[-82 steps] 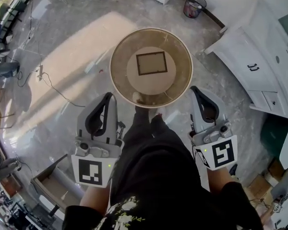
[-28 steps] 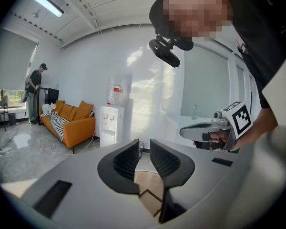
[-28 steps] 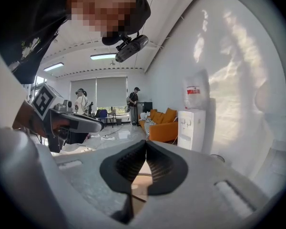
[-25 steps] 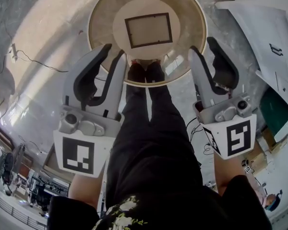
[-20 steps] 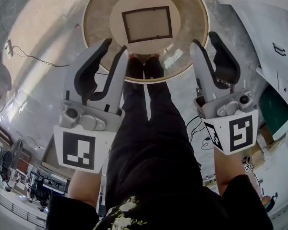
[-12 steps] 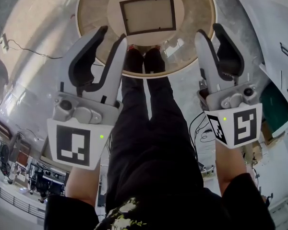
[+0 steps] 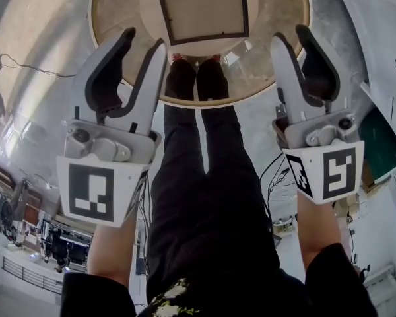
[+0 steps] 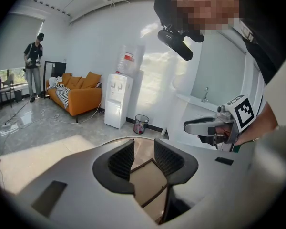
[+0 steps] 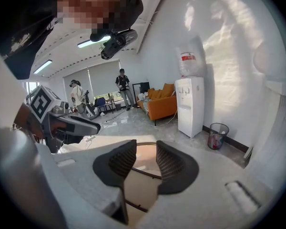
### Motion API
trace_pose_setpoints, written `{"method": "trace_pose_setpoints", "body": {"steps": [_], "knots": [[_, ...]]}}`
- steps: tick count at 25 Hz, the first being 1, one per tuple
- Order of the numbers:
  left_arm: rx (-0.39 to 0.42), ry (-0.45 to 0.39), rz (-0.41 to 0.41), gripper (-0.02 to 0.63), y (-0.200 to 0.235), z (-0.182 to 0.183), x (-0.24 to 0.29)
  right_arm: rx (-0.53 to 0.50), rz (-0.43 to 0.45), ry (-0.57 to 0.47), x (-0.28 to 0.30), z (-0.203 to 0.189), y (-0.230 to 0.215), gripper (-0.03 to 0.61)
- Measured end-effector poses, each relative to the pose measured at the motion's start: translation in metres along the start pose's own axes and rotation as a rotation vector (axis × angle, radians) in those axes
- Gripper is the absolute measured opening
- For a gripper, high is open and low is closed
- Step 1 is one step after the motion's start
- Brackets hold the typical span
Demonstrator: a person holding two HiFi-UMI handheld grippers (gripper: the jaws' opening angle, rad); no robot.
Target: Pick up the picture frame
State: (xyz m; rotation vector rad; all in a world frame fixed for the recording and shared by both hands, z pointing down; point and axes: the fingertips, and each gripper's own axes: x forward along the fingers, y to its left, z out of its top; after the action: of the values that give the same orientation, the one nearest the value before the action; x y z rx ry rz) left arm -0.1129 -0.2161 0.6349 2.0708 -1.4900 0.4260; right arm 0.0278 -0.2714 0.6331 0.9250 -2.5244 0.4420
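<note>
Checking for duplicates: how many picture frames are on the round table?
1: the picture frame lies flat at the middle of the round table; the table's far edge is cropped.

You have no readable text here: the marker cube (image 7: 91, 191) on your left tool (image 7: 143, 38) and the one on your right tool (image 7: 290, 34) show only black-and-white patterns. The red label (image 8: 128, 57) on the water dispenser's (image 8: 117, 101) bottle (image 8: 129, 65) is too small to read.

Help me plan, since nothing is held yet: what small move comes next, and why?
Probably lower both grippers toward the left and right edges of the picture frame. It lies flat on the table, untouched; the jaws of the left gripper, just opening, and of the right gripper, just closing slightly, stand apart and empty, short of it.
</note>
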Motion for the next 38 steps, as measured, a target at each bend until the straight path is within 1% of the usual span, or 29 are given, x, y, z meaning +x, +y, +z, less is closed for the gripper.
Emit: {"method": "trace_pose_setpoints", "body": {"steps": [6, 9, 11, 13, 16, 21, 25, 28, 31, 38], "knots": [[0.011, 0.035, 0.013, 0.144, 0.016, -0.027, 0.020, 0.014, 0.000, 0.028, 0.021, -0.029, -0.002, 0.123], [0.005, 0.038, 0.009, 0.144, 0.019, -0.037, 0.030, 0.016, -0.006, 0.038, 0.028, -0.041, -0.006, 0.123], [0.017, 0.041, 0.011, 0.144, 0.023, -0.046, 0.038, 0.018, -0.010, 0.048, 0.034, -0.051, -0.008, 0.123], [0.019, 0.063, 0.022, 0.144, 0.027, -0.057, 0.046, 0.026, -0.014, 0.057, 0.041, -0.061, -0.010, 0.123], [-0.003, 0.082, 0.038, 0.144, 0.032, -0.072, 0.055, 0.030, -0.011, 0.076, 0.049, -0.076, -0.012, 0.123], [0.005, 0.122, 0.038, 0.144, 0.031, -0.103, 0.078, 0.033, -0.003, 0.103, 0.059, -0.108, -0.025, 0.123], [0.015, 0.157, 0.030, 0.144, 0.040, -0.126, 0.087, 0.043, -0.002, 0.130, 0.072, -0.129, -0.025, 0.123], [0.021, 0.166, 0.035, 0.144, 0.044, -0.140, 0.092, 0.042, 0.002, 0.139, 0.076, -0.143, -0.025, 0.123], [0.023, 0.199, 0.039, 0.144, 0.049, -0.158, 0.099, 0.039, 0.005, 0.152, 0.080, -0.159, -0.026, 0.123], [0.031, 0.244, 0.053, 0.144, 0.060, -0.182, 0.123, 0.037, 0.005, 0.181, 0.100, -0.185, -0.039, 0.123]]}}
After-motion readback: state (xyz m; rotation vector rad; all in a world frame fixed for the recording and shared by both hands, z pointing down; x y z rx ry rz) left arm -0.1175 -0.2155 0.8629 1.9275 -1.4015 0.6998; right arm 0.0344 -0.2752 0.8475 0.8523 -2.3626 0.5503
